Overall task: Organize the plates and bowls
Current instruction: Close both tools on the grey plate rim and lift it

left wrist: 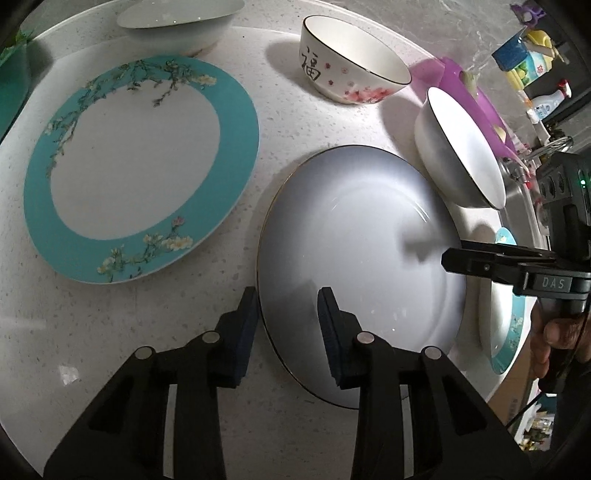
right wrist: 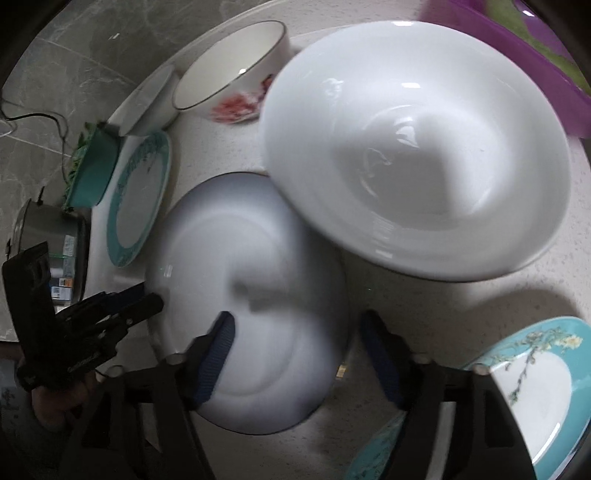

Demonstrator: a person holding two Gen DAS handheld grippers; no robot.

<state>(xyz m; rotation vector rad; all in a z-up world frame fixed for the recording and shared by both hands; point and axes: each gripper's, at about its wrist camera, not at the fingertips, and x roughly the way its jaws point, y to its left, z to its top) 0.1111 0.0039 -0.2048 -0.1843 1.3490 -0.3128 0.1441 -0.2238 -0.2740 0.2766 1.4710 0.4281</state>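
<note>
A grey-white plate [left wrist: 362, 258] [right wrist: 251, 295] lies flat on the speckled counter [left wrist: 110, 332]. My left gripper [left wrist: 290, 314] straddles its near rim, one pad outside the edge and one over the plate, with a gap still showing; the right wrist view shows the left gripper [right wrist: 147, 299] at the plate's left edge. My right gripper [right wrist: 299, 350] is open across the opposite rim, and the right gripper [left wrist: 454, 256] shows side-on in the left wrist view. A white bowl [left wrist: 458, 147] [right wrist: 413, 147] tilts against the plate's far edge.
A large teal-rimmed floral plate [left wrist: 140, 166] lies to the left, a flowered bowl [left wrist: 351, 62] and a pale bowl [left wrist: 177, 22] behind. A small teal plate [right wrist: 535, 387], a purple basin [left wrist: 469, 92], bottles [left wrist: 532, 62] and a metal pot [right wrist: 48, 236] ring the counter.
</note>
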